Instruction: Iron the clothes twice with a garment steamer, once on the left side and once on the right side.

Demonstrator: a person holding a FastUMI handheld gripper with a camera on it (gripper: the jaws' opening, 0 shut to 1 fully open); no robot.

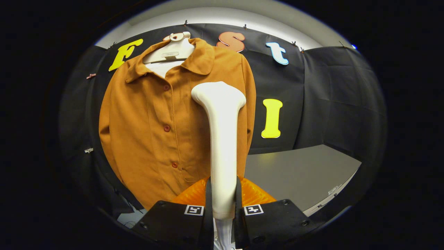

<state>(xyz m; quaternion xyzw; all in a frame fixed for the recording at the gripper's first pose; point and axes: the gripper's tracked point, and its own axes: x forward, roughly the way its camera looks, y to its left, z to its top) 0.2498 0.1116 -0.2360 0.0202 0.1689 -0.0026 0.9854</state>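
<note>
Gripper view: one gripper (222, 208) at bottom, two fingers (209, 205) clenched on lower handle of one white garment steamer (222, 139), both fingers pressing handle sides. Steamer upright between fingers, handle rising to a wide flared head (218, 94) beyond them. Head against right front of one brown shirt (152, 132), just beside the button placket, at chest height.

Shirt hanging on one white hanger form (172, 52), collar open, white inner layer visible at neck. Four dark red buttons (167, 128) counted down the placket; more possibly hidden below. One sleeve hanging down each side of the shirt, two in all. Shirt hem dropping behind the fingers.

Two square black-and-white markers (194, 210) on gripper body, one per finger base. Orange ribbed parts (192, 194) showing just behind both fingers, either side of the steamer handle; cannot tell what they belong to.

One grey bench (301, 177) to the right of shirt, beyond the fingers, a small pale item near its front edge, too small to tell. Black cloth wall (333, 97) behind shirt and bench, held up by small clips along top edge; exact count unclear.
</note>
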